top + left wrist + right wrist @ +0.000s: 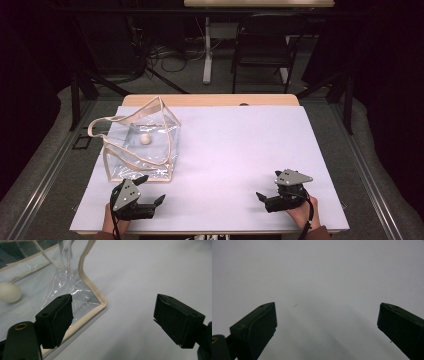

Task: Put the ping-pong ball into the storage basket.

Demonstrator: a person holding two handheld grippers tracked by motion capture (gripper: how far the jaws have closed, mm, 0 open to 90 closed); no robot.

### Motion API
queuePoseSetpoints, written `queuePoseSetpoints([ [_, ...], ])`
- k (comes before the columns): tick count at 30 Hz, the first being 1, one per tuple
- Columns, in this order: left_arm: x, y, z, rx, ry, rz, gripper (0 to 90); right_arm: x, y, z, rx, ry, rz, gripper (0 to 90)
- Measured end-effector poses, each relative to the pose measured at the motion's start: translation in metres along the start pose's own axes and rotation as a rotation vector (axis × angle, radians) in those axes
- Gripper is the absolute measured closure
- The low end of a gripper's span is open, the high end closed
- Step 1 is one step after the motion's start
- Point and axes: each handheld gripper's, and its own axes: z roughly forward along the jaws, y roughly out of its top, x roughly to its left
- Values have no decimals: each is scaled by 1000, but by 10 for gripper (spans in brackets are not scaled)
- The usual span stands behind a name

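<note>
A clear plastic tote bag [142,145] with beige trim and handles lies on the left half of the white table [240,145]. Inside it rests a small cream ball [145,139]. My left gripper [151,189] sits open just in front of the bag's near right corner, holding nothing. In the left gripper view the bag's corner [92,290] lies by the left jaw of the open gripper [113,302], and the ball [10,292] shows through the plastic. My right gripper [268,184] rests open near the front right, over bare table [324,277], its jaws [327,312] wide apart.
Beyond the table's far edge stand a dark chair [262,45] and the white leg of another table [207,50], with cables on the floor. Metal rails run along both sides of the table.
</note>
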Motion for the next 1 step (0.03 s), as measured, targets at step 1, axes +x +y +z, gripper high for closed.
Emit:
queuePoseSetpoints([
  [1,0,0,0,1,0,-2,161,0,-1,0,-3,7,-1,21],
])
